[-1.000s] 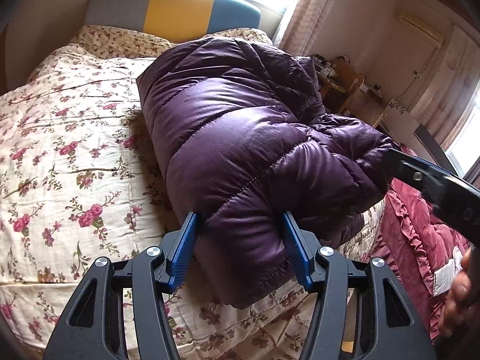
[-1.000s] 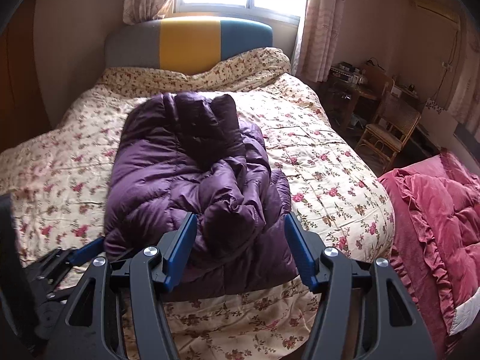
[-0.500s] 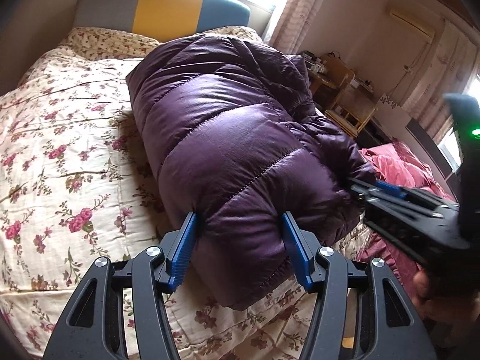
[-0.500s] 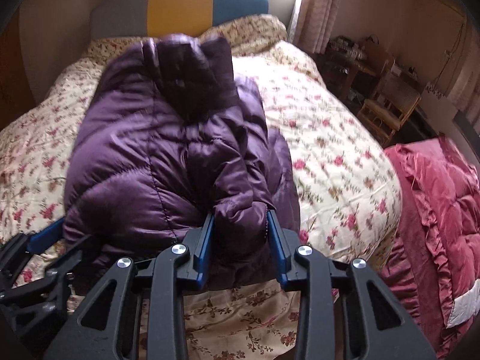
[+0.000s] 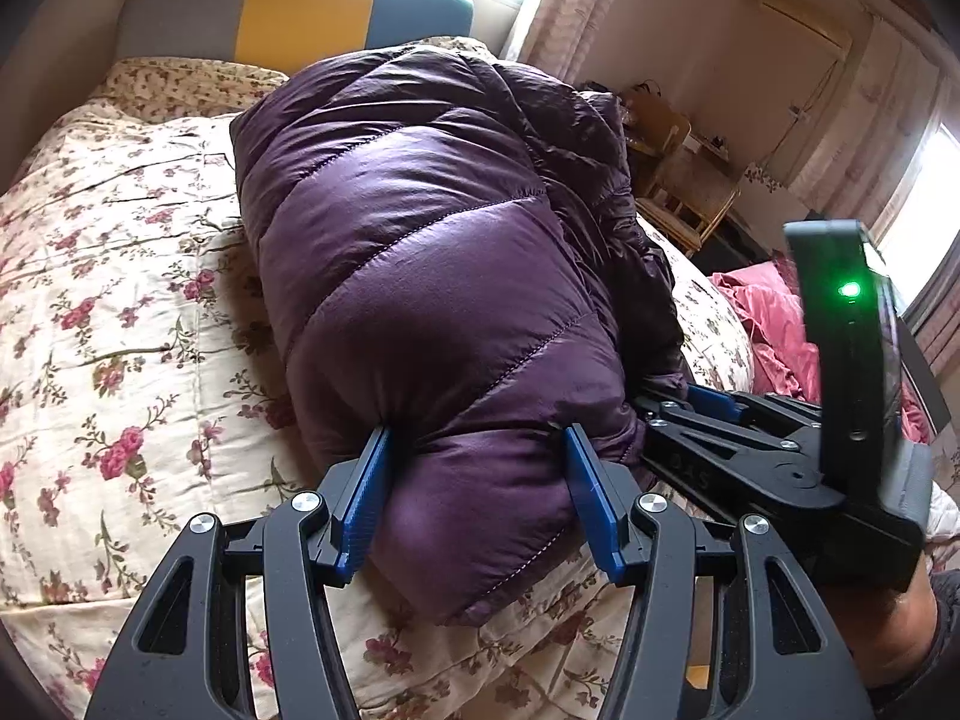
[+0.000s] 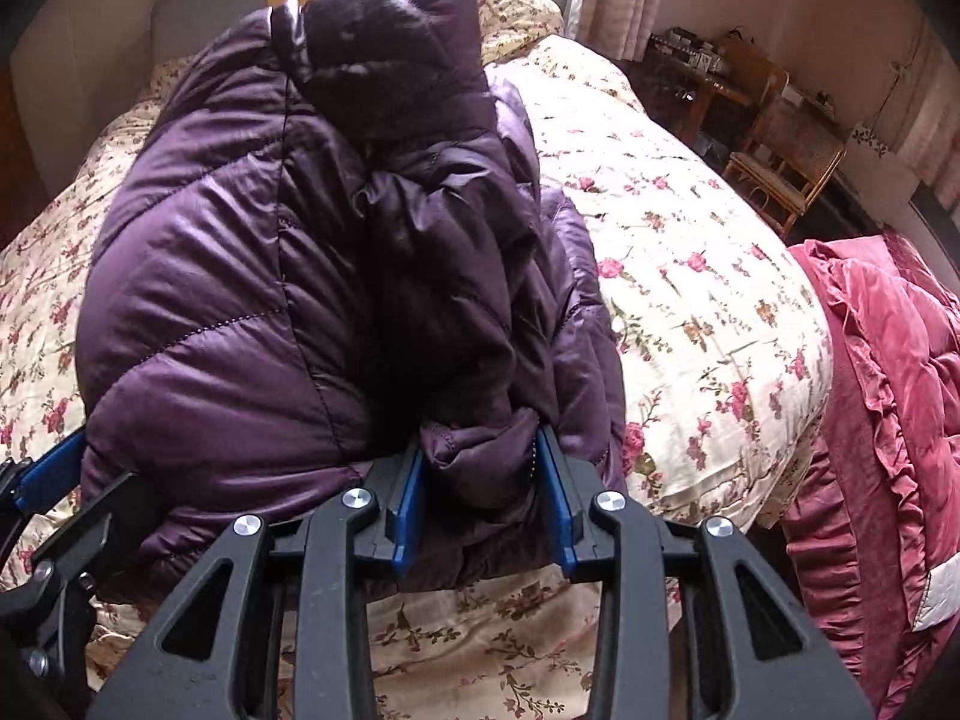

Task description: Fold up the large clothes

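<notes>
A purple quilted down jacket (image 5: 420, 276) lies folded in a thick bundle on the floral bed; it also shows in the right wrist view (image 6: 288, 276). My left gripper (image 5: 477, 438) straddles the bundle's near left end, its blue pads pressed into the fabric, the jaws still wide. My right gripper (image 6: 480, 456) is shut on a bunched fold at the bundle's near right end. The right gripper also shows in the left wrist view (image 5: 708, 405), and the left gripper's blue pad shows at the left edge of the right wrist view (image 6: 48, 468).
The floral bedspread (image 5: 108, 312) covers the bed, with a grey, yellow and blue headboard (image 5: 300, 6) at the far end. A pink ruffled quilt (image 6: 888, 372) lies to the right. A wicker chair (image 6: 792, 162) and a cluttered desk (image 6: 696, 66) stand by the right wall.
Both grippers moved forward onto the jacket's near edge. The right gripper narrowed from open to shut on a fold. The left gripper pushed into the bundle's end.
</notes>
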A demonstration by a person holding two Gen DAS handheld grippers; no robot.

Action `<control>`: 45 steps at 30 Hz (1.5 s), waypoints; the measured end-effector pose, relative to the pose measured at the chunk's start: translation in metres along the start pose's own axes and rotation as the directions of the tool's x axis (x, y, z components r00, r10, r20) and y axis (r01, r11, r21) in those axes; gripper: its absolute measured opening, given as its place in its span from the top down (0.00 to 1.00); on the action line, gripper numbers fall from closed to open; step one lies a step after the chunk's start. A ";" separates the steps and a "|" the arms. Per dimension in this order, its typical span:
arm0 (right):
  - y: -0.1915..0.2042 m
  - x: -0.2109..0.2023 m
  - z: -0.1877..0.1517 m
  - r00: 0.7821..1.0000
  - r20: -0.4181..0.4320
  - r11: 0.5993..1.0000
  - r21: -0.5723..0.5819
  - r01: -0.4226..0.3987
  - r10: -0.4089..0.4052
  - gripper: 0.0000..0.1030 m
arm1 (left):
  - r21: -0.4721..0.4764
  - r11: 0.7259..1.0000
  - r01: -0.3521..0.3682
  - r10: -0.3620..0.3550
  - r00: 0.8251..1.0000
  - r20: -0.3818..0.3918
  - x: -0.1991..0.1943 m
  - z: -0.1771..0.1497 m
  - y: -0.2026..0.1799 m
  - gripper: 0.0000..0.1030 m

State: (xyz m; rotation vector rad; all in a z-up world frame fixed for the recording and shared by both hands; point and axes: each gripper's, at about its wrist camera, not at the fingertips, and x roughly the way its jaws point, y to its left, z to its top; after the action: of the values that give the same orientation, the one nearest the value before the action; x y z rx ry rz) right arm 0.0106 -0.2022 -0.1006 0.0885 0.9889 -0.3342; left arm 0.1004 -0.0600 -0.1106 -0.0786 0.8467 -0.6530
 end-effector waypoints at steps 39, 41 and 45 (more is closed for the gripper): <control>0.037 -0.063 0.059 0.982 0.190 0.999 -0.035 -0.015 0.022 0.55 | -0.061 0.998 -0.017 0.024 0.991 0.128 -0.048 0.028 0.014 0.45; 0.037 -0.062 0.063 0.981 0.192 0.999 -0.035 -0.009 0.016 0.55 | -0.063 0.998 -0.019 0.027 0.991 0.128 -0.047 0.032 0.017 0.45; 0.039 -0.057 0.068 0.983 0.184 0.999 -0.039 0.005 0.002 0.56 | -0.050 0.998 -0.022 0.028 0.992 0.123 -0.043 0.040 0.021 0.45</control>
State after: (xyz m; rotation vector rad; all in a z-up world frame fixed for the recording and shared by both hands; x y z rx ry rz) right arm 0.0493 -0.1669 -0.0186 0.0202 0.8115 -0.3184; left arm 0.1189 -0.0264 -0.0620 -0.1509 0.7427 -0.5978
